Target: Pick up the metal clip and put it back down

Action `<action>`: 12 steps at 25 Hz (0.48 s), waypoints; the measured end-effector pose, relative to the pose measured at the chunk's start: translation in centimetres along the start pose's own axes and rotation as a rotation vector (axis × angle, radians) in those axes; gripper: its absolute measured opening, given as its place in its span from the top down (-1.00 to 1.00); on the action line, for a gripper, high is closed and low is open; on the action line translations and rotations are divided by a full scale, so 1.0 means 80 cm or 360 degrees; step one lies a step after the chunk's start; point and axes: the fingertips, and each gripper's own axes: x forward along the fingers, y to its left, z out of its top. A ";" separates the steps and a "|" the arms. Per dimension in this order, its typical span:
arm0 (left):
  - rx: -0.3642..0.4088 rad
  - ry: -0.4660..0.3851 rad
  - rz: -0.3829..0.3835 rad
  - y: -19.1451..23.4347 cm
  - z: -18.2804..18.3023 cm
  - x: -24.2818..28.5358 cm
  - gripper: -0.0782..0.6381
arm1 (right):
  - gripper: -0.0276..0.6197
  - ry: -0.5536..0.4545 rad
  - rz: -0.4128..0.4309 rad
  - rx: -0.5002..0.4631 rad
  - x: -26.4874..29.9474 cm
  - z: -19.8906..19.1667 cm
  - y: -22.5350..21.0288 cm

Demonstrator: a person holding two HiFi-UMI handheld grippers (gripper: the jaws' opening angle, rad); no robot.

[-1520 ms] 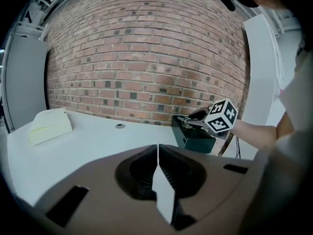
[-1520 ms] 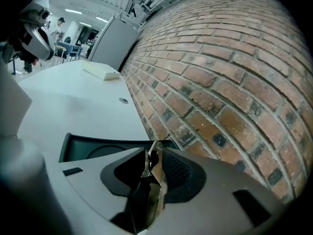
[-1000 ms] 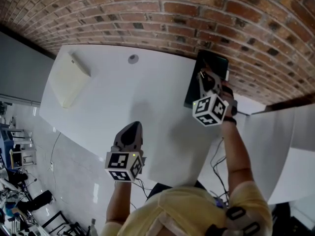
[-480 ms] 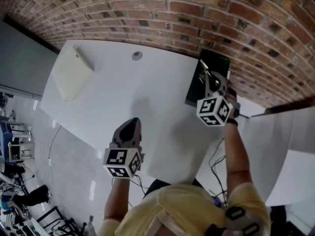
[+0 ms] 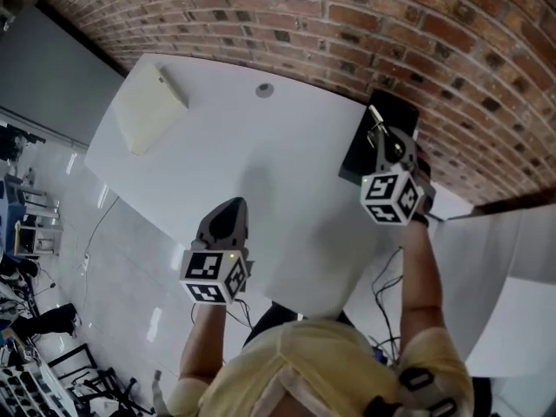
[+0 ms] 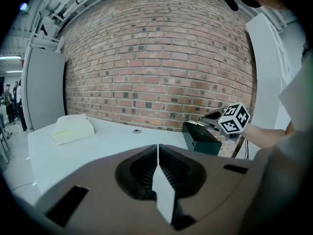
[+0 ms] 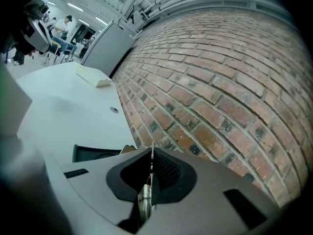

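Nearest, the person's yellow-shirted shoulders (image 5: 321, 363) are cut off by the lower edge of the head view. Left gripper (image 5: 231, 205): held over the near edge of the white table (image 5: 287, 172), jaws pressed together with nothing between them. Right gripper (image 7: 150, 155): at the table's right end, over a dark box (image 5: 358, 162). Its jaws have just been closing and now clamp the metal clip (image 7: 144, 199). Only a narrow silvery strip of the clip shows between the pads, and its full shape is hidden. In the head view this gripper covers part of the box, so the box's contents and any contact between clip and box cannot be made out. Farther left lie a small round grommet (image 5: 264, 89) and a cream box (image 5: 149, 109). A brick wall (image 5: 391, 24) closes the far side.
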 end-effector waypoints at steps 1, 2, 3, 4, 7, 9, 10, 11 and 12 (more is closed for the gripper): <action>-0.0002 -0.0010 0.0017 0.003 0.000 -0.005 0.76 | 0.89 -0.0013 -0.0001 -0.0002 -0.004 0.004 -0.001; -0.0006 -0.0016 0.0032 0.006 -0.001 -0.010 0.75 | 0.89 -0.0026 -0.0001 -0.0004 -0.008 0.009 -0.002; -0.0012 -0.0020 0.0044 0.008 -0.002 -0.015 0.75 | 0.89 -0.0038 0.0001 -0.0006 -0.012 0.013 -0.004; -0.0016 -0.0022 0.0053 0.008 -0.004 -0.019 0.76 | 0.89 -0.0048 0.0004 -0.0006 -0.016 0.017 -0.004; -0.0017 -0.0018 0.0065 0.008 -0.012 -0.031 0.75 | 0.89 -0.0073 0.0014 -0.0002 -0.030 0.028 -0.006; -0.0021 -0.0021 0.0077 0.012 -0.017 -0.040 0.76 | 0.89 -0.0102 0.0017 0.0008 -0.039 0.035 -0.005; -0.0027 -0.0027 0.0088 0.016 -0.018 -0.044 0.76 | 0.89 -0.0113 0.0017 0.0009 -0.045 0.040 -0.005; -0.0033 -0.0037 0.0101 0.022 -0.018 -0.048 0.76 | 0.89 -0.0120 0.0019 0.0005 -0.051 0.045 -0.005; -0.0040 -0.0049 0.0115 0.029 -0.017 -0.052 0.75 | 0.89 -0.0124 0.0022 0.0000 -0.056 0.051 -0.004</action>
